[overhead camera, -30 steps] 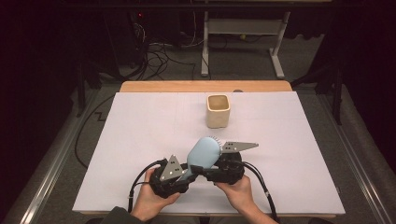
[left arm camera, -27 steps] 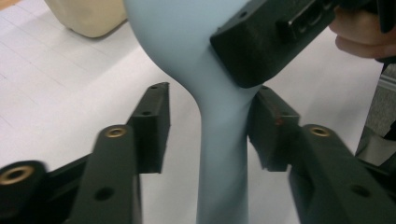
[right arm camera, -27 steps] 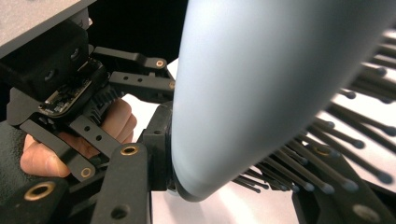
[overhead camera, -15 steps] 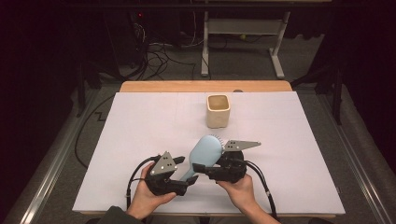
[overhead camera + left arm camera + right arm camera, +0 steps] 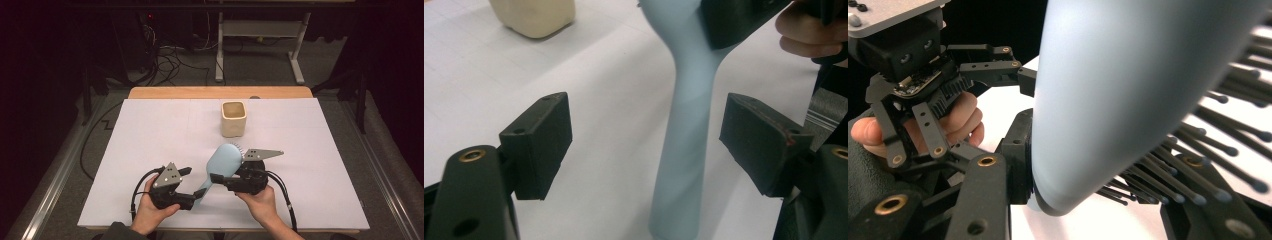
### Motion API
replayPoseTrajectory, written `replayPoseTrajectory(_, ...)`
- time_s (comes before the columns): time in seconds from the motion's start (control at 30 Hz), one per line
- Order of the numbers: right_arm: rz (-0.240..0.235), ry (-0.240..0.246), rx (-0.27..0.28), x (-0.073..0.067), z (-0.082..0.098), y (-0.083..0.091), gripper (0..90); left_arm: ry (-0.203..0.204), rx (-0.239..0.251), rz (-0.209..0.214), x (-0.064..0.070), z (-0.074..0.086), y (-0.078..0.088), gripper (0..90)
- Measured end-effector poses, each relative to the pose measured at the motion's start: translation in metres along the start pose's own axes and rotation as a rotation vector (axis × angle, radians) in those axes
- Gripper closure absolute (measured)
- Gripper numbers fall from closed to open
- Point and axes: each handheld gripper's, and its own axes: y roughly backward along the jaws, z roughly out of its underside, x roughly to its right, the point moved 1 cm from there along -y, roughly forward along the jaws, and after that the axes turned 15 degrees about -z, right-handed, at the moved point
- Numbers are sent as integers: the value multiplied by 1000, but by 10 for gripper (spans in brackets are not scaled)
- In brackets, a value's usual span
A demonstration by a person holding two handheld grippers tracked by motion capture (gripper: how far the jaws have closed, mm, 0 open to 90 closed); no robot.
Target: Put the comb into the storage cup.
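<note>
On the white table (image 5: 150, 130) a person works with a gripper in each hand, and the thing between them is a pale blue hairbrush (image 5: 220, 162). The right gripper (image 5: 220, 180) is clamped on the brush where the head narrows into the handle, one jaw against the smooth back and the other among the dark bristles (image 5: 1198, 165) (the right gripper view shows this up close, with the brush's back (image 5: 1128, 90) across most of the picture). The brush lies slanted near the front middle of the table, its head toward the far side and its handle (image 5: 686, 150) running down toward the person's left hand (image 5: 150, 212). The left gripper (image 5: 192, 187) has its jaws spread wide, having just been opening; the handle stands between them, nearer the right-hand pad (image 5: 759, 137) than the other pad (image 5: 541, 140) in the left gripper view, with a gap on each side so that neither presses on it. The right hand (image 5: 260, 202) holds its gripper just beside the left one. A cream square cup (image 5: 234, 119) stands upright farther back on the table, well apart from the brush and both grippers.
</note>
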Motion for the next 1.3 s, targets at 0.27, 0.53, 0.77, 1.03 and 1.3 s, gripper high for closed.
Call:
replayPoseTrajectory(0.27,11,10,-1,1,-1,6,553,23,-16,-50,-10,5,3,231)
replayPoseTrajectory(0.53,20,9,3,2,-2,11,552,41,-21,-97,-19,9,9,232)
replayPoseTrajectory(0.77,27,13,1,2,-3,17,552,76,-17,-200,-34,15,20,230)
replayPoseTrajectory(1.03,25,14,-6,2,-3,19,552,99,-10,-233,-47,18,28,228)
replayPoseTrajectory(1.3,49,5,-1,5,-3,29,551,123,-7,-271,-60,25,36,244)
